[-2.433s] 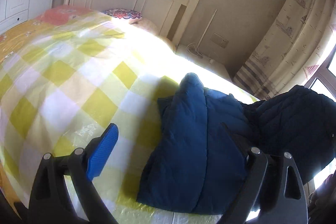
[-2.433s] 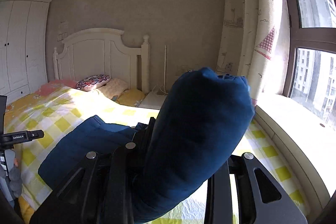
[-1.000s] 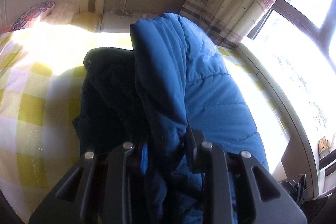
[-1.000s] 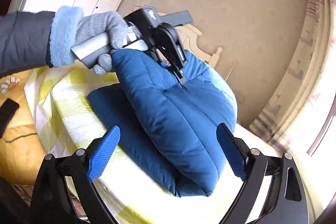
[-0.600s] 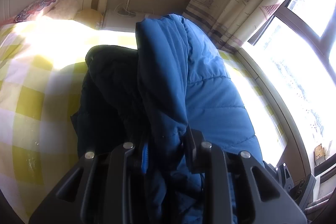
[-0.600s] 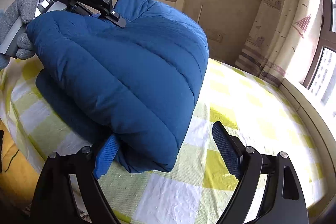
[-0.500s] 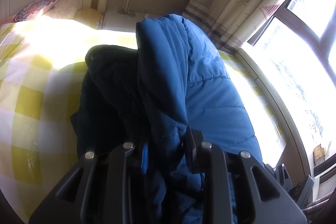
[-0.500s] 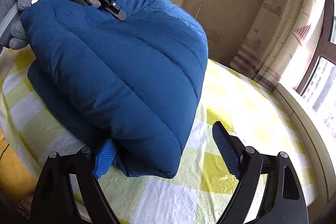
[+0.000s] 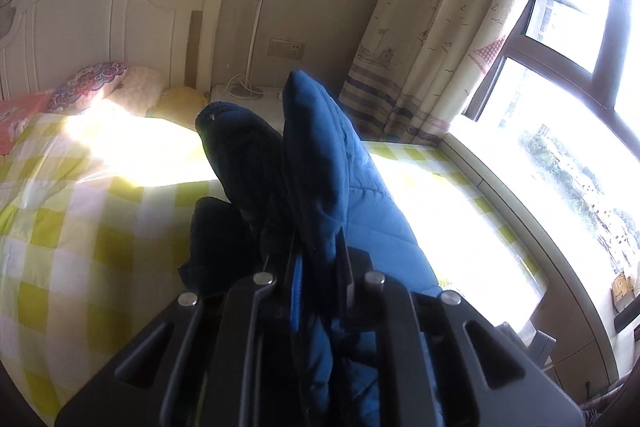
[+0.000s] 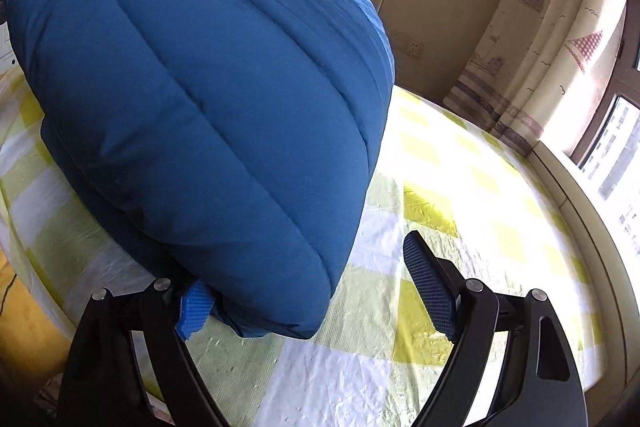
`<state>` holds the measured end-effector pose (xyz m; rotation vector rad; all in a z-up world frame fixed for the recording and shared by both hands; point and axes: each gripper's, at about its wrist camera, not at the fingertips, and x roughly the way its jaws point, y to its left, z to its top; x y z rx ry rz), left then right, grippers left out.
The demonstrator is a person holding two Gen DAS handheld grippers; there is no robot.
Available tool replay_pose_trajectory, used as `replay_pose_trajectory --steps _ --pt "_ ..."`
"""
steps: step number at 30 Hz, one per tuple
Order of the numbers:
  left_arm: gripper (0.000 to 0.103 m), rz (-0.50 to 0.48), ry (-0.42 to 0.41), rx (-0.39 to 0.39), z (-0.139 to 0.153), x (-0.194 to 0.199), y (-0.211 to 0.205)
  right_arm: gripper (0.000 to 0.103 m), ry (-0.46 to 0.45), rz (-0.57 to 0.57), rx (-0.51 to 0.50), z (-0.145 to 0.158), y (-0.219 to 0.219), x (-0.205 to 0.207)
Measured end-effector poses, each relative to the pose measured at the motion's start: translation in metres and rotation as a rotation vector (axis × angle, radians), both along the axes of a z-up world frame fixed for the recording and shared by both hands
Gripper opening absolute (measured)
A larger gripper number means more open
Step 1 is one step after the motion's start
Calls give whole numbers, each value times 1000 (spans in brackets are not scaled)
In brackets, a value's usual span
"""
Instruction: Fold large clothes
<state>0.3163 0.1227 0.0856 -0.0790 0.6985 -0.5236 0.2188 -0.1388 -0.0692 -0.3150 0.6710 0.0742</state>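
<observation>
A blue padded jacket (image 10: 208, 75) lies bunched on the yellow-checked bed (image 10: 460, 195). My left gripper (image 9: 318, 269) is shut on a fold of the jacket (image 9: 320, 163) and holds it up above the bed; the fold hides the fingertips. My right gripper (image 10: 316, 291) is open and empty, low over the bed. The jacket's lower rounded edge sits between its jaws, against the left blue pad (image 10: 194, 309). The right pad (image 10: 428, 287) is free of the cloth.
A white headboard (image 9: 100, 31) and pillows (image 9: 92, 87) are at the far left. A nightstand with a lamp pole (image 9: 252, 39) stands by the wall. Curtains (image 9: 452, 27) and a window (image 9: 580, 115) line the right side.
My left gripper has lifted and tilted with the jacket fold still in it. My right gripper has moved closer, so the jacket's lower edge is now between its open jaws.
</observation>
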Motion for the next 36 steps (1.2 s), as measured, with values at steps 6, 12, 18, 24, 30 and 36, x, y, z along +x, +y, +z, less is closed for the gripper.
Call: replay_pose_trajectory --steps 6,12,18,24,30,36 --pt "14 67 191 -43 -91 36 43 81 1 3 6 -2 -1 3" --pt "17 73 188 -151 -106 31 60 84 137 83 153 11 -20 1" --pt "23 83 184 -172 -115 31 59 84 -18 277 280 80 -11 -31" --pt "28 105 177 -195 -122 23 69 87 -46 315 248 86 69 14" --pt "62 214 190 -73 -88 22 91 90 -28 313 84 38 107 27" --pt "76 216 -65 -57 2 9 52 91 -27 314 91 37 106 27"
